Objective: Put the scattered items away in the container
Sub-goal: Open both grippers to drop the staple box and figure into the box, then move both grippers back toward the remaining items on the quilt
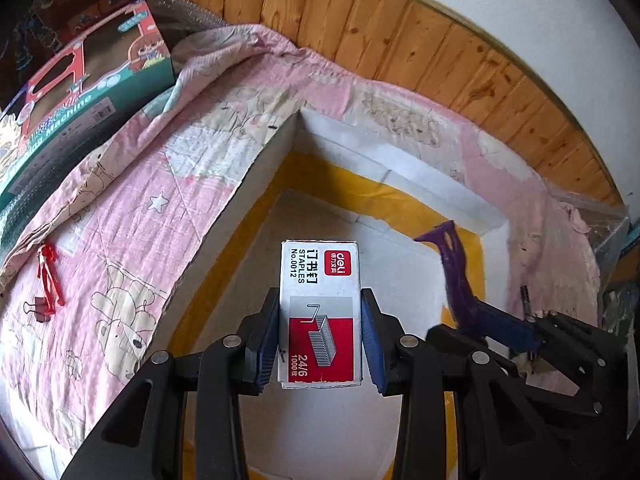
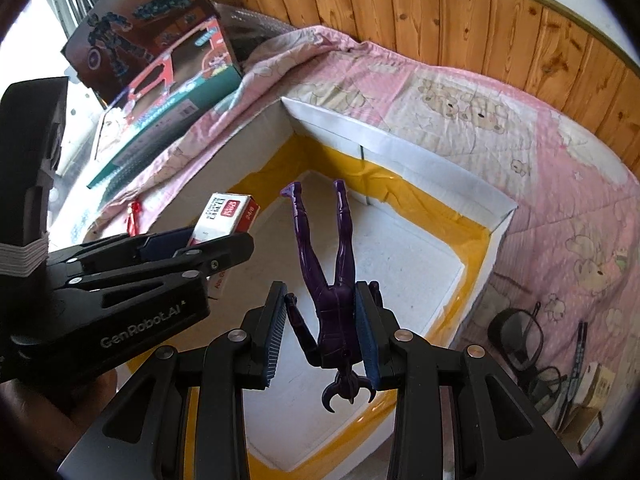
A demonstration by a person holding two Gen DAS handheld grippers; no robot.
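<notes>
Two tools over the box (image 1: 400,184), clamping staples (image 1: 320,312) and a half-hidden purple figure (image 2: 334,280).

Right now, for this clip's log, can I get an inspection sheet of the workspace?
Surface: pink bear-print quilt.
Job's things: staples box and purple toy figure, both held over the white cardboard box with yellow tape inside.
Clutter: eyeglasses, red binder clip, toy boxes.
Grippers: left hand-held gripper shut on staples box; right hand-held gripper shut on figure.
Cables: nothing seen.
Surroundings: wood-panelled wall.
</notes>
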